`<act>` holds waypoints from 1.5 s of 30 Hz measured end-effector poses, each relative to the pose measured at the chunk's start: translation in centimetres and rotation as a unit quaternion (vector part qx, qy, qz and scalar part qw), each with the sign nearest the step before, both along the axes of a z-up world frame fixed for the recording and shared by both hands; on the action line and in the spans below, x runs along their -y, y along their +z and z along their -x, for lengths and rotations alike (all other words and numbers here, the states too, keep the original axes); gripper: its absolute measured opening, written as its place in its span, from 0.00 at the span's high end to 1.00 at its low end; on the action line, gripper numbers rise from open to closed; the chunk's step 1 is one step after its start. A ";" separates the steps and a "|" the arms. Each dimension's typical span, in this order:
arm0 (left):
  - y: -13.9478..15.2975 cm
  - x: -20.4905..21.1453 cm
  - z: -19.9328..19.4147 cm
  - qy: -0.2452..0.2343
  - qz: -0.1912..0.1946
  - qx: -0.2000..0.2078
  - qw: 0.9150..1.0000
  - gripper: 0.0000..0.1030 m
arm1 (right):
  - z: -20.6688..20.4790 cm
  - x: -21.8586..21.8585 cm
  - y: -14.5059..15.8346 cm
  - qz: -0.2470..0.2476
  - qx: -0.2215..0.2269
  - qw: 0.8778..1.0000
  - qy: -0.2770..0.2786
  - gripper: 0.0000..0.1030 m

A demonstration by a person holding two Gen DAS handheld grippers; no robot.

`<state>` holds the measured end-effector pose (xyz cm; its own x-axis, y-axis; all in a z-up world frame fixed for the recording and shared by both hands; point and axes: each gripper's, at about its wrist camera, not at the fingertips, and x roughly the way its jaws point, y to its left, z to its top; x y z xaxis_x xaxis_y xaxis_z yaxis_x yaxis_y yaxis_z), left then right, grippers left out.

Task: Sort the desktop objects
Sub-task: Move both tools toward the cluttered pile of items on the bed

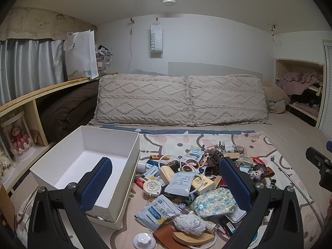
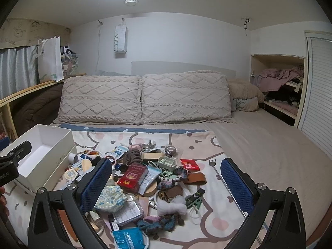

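Note:
A heap of small objects (image 1: 199,178) lies on a cartoon-print sheet on the bed: sachets, a tape measure (image 1: 152,187), a floral pouch (image 1: 215,202), scissors, clips. An empty white box (image 1: 89,166) stands left of the heap. My left gripper (image 1: 166,184) hangs open above the heap's left part, its left finger over the box. In the right wrist view the same heap (image 2: 145,178) shows a red carton (image 2: 133,177) and a green case (image 2: 167,162). My right gripper (image 2: 166,184) is open above it, holding nothing. The white box (image 2: 41,157) sits at left.
Two knitted pillows (image 1: 182,99) lean on the headboard behind the sheet. A wooden shelf (image 1: 31,95) with a white tote bag runs along the left; an open cupboard (image 2: 278,89) with clothes is at right. A metal back-scratcher (image 2: 224,178) lies right of the heap. Bare bedsheet (image 2: 269,145) extends to the right.

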<state>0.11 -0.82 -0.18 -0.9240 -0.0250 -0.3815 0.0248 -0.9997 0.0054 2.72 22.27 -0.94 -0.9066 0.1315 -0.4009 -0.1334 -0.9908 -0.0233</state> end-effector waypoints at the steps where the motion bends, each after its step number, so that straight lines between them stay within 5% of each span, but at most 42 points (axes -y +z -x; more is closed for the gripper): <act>1: 0.0 0.1 0.0 0.000 0.000 0.000 1.000 0.00 | 0.0 0.0 0.0 0.001 0.000 1.000 0.000 0.00; 22: -1.6 0.5 0.6 -0.001 -0.005 0.015 1.000 0.00 | 0.3 -1.2 -1.3 0.026 -0.003 1.000 0.012 0.00; 45: -5.1 0.5 0.7 -0.008 -0.022 0.053 0.998 0.00 | 0.3 2.8 -8.6 0.034 0.072 0.993 0.089 0.00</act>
